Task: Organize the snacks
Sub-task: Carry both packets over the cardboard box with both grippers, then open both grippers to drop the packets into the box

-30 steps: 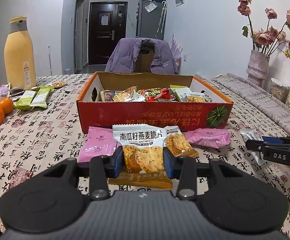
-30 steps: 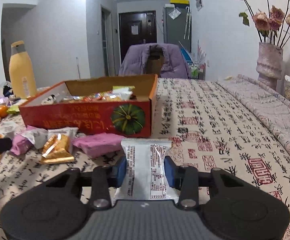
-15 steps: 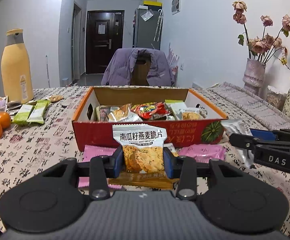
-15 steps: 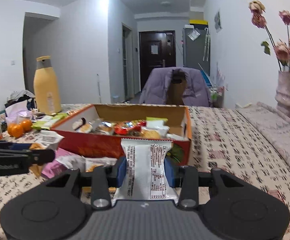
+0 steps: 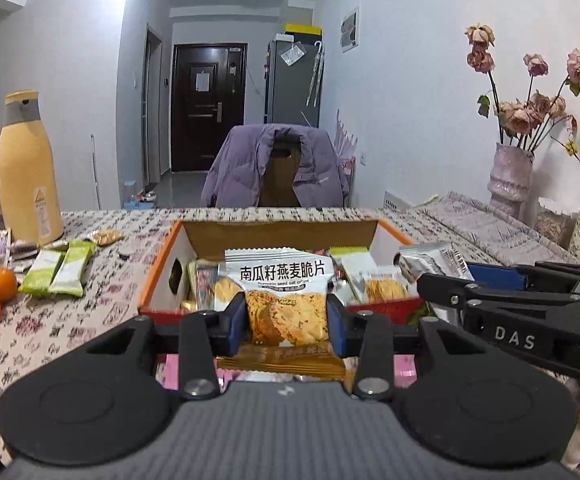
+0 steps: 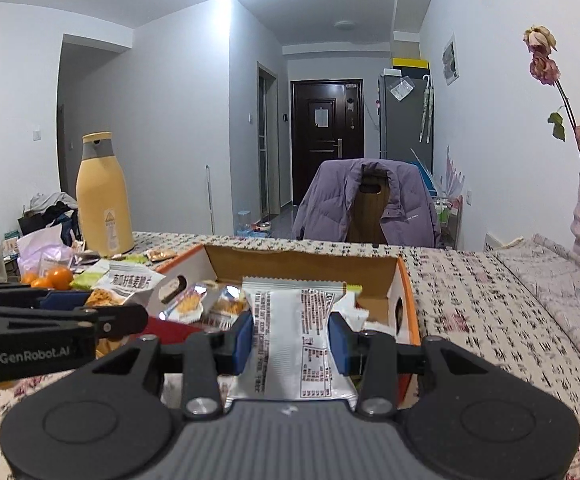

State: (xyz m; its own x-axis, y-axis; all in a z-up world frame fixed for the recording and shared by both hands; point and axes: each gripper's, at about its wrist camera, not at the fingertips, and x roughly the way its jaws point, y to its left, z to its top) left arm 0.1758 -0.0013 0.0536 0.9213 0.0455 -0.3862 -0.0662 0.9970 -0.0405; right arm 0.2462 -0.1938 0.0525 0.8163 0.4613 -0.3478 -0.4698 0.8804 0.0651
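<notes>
Oat-crisp packet [image 5: 284, 300] is pinched upright between the left gripper [image 5: 286, 324] pads, at the near wall of the box [image 5: 162, 276]. Silver packet [image 6: 294, 336] is pinched upright in the right gripper [image 6: 290, 344], over the box's near right corner.

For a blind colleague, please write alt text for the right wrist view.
The right gripper clamps a silver-white snack packet between its blue fingers, before an open red cardboard box of snacks. The left gripper, holding a biscuit packet, reaches in from the left.
</notes>
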